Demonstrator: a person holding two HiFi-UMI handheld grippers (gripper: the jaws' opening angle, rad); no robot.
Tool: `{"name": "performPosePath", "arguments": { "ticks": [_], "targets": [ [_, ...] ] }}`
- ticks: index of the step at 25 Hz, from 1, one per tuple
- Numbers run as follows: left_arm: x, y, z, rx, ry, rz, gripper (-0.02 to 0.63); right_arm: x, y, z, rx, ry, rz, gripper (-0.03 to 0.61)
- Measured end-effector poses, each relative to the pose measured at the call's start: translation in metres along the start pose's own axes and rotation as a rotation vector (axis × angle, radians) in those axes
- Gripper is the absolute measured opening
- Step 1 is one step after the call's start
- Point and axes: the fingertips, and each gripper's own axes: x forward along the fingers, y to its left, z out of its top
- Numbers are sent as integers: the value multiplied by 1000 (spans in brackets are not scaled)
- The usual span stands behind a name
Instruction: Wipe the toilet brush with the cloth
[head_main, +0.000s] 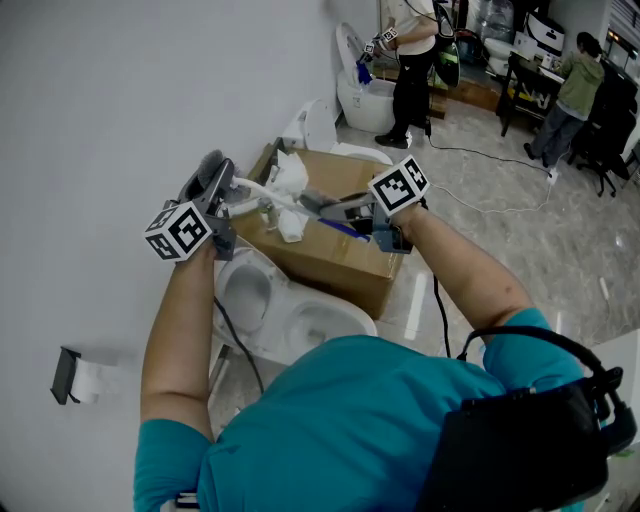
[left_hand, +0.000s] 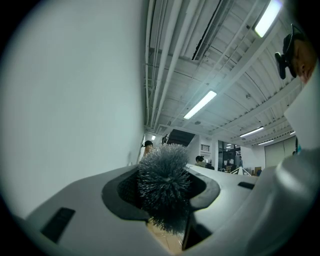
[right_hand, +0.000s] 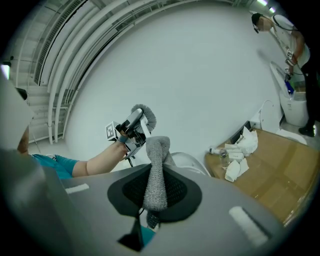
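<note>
Toilet brush (left_hand: 164, 175): 1, sitting right between the jaws of the left gripper (left_hand: 162, 194); round grey head, stiff spiky bristles; being held up in front of the white wall (head_main: 110, 120).
Left gripper: clamping on the toilet brush, bristles filling the gap between the pads.
Cloth (right_hand: 156, 165): 1, grey, knobbly weave, standing up as a narrow folded strip.
Right gripper (right_hand: 156, 192): pinching the cloth at its lower end, facing the left gripper.
Brush-to-cloth contact: can't tell.
Underneath: white glossy toilet (head_main: 262, 300) sitting below both grippers, against the wall.
Beside it: 1 brown cardboard box (head_main: 335, 255), carrying crumpled white paper (head_main: 290, 178) and a small clear bottle (right_hand: 223, 158).
On the wall: toilet roll holder (head_main: 72, 378), low left.
Far end: second toilet (head_main: 362, 98); 2 other people, one standing at it (head_main: 412, 70), one leaning at a dark desk (head_main: 568, 95).
Floor (head_main: 500, 240): pale glossy tiles, black cable (head_main: 480, 155) trailing across.
</note>
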Motion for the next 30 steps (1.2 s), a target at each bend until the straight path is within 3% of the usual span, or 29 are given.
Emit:
{"name": "performPosePath", "arguments": {
  "ticks": [30],
  "targets": [
    [-10,14,15,-1,-35,39,186,-23,-10,-25,38,14,-11,18]
  ]
}}
